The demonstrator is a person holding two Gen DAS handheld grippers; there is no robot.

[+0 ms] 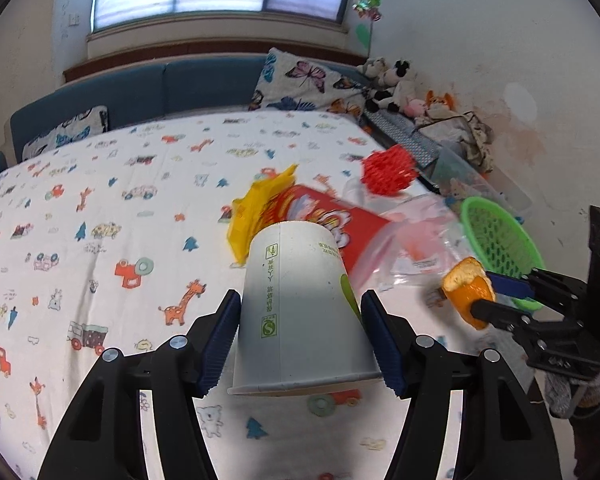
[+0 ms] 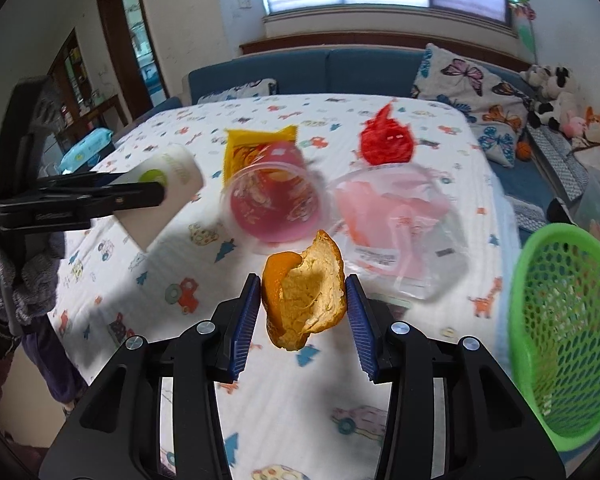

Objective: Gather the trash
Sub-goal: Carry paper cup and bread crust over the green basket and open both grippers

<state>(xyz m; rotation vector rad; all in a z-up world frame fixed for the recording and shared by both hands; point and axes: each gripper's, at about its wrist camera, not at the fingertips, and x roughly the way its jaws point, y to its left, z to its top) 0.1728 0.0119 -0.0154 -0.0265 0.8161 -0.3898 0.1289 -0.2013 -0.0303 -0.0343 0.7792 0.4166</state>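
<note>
Left wrist view: the left gripper point(image 1: 300, 320) clamps a paper cup point(image 1: 300, 308) at lower centre, hiding a red snack tub point(image 1: 332, 220).

Right wrist view: the right gripper point(image 2: 302, 316) pinches an orange peel point(image 2: 304, 292); the green basket point(image 2: 568, 332) at the right edge is blurred.

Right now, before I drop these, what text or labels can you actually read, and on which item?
"S": green square mark on the paper cup in the left gripper.
Green Chinese print runs down the cup: too small to read.
Red snack bag: colourful lettering, blurred.
Clear plastic bag: white label, print too small.
Orange peel in the right gripper, green basket: no text.
</note>
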